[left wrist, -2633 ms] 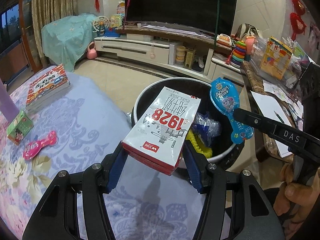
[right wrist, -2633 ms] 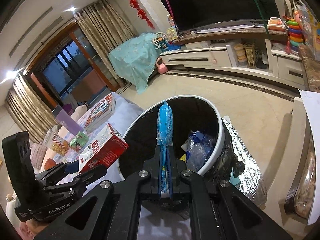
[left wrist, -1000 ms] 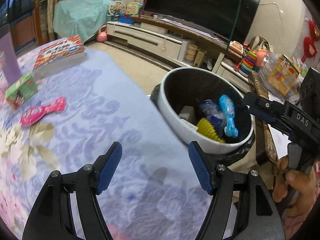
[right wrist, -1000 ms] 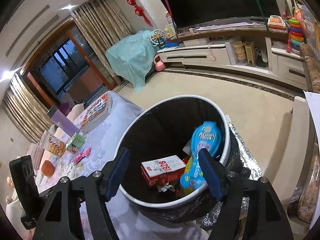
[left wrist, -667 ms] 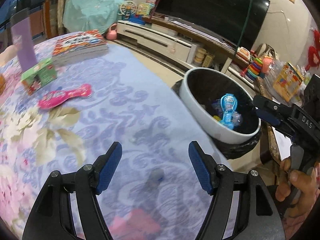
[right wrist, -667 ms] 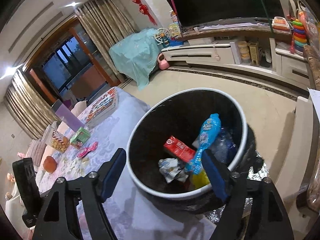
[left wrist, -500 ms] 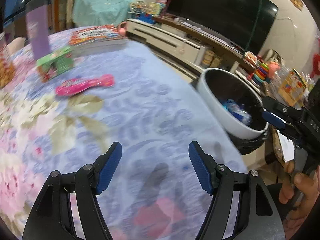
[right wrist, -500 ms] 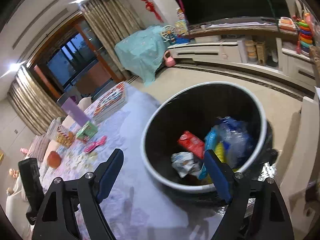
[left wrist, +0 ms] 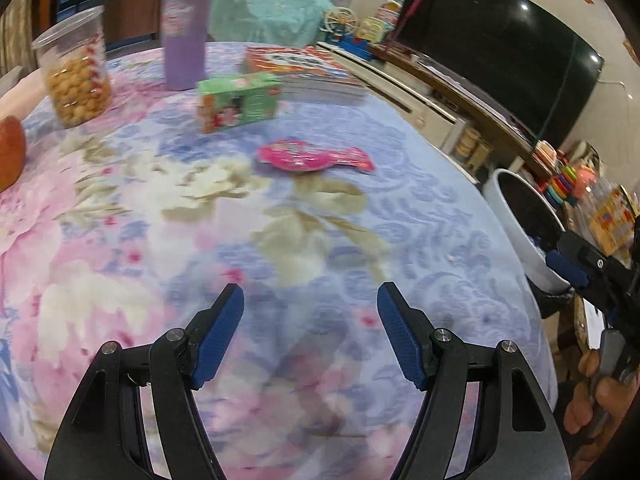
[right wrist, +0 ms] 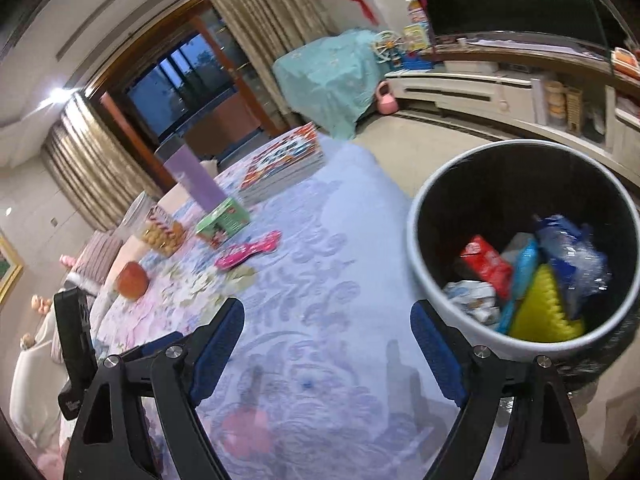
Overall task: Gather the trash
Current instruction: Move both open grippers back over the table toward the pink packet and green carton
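Left gripper [left wrist: 310, 312] is spread wide with nothing between its fingers, hovering over the floral-cloth surface [left wrist: 120, 240]. Ahead-left of it: snack jar [left wrist: 74, 68], then purple box [left wrist: 185, 32]. Straight ahead – green carton [left wrist: 239, 101], with the pink wrapper [left wrist: 312, 156] lying flat just in front of it, nearer the gripper. Book stack [left wrist: 304, 74] sits beyond the carton. Far right, off the surface edge: trash bin [left wrist: 520, 224].

Right gripper [right wrist: 328, 330] – also wide open, empty, above the same cloth. Pink wrapper [right wrist: 248, 254] is ahead-left of it; bin [right wrist: 436, 308] is ahead-right, holding a red carton [right wrist: 486, 262], blue wrapper [right wrist: 524, 268], yellow piece [right wrist: 544, 308] and crumpled plastic [right wrist: 572, 252] (frames slightly blurred).
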Demonstrator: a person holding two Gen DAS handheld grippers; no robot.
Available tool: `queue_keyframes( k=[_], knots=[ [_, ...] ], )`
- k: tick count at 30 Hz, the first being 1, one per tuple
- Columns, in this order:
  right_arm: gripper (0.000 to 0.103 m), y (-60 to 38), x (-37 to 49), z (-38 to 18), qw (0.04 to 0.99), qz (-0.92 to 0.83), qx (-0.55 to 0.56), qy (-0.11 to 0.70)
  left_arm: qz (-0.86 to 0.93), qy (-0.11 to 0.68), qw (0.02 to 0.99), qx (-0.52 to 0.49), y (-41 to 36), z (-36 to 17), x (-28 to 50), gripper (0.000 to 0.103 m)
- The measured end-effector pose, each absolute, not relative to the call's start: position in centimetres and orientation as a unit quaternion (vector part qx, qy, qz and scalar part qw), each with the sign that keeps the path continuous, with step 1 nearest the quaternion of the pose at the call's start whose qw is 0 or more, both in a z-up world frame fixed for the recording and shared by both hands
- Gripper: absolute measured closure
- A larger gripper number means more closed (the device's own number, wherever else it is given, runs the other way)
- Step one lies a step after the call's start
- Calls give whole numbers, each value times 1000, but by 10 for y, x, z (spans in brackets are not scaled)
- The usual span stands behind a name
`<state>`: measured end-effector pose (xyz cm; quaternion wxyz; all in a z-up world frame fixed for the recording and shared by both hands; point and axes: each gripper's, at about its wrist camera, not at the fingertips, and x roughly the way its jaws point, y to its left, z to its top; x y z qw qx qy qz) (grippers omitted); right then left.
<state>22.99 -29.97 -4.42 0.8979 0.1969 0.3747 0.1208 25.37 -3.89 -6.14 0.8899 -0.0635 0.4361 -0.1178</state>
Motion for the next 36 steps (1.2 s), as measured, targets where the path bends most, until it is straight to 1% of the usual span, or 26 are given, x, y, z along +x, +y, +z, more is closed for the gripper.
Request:
queue_keyframes(
  k=[6,14,27,36],
  knots=[
    [16,-273,240,-47,895,148,177,381,-96,437,891,-75,-11,-64,260,32],
    [16,-249,262,-58,888,176,153,395,-79,439,893,-62,10,-66,279,32],
    [16,-219,304,-68,874,224,103,419,-80,438,895,-20,24,-64,341,32],
    [16,-211,329,-73,867,244,91,424,-89,441,893,15,19,-72,400,24]
  ],
)
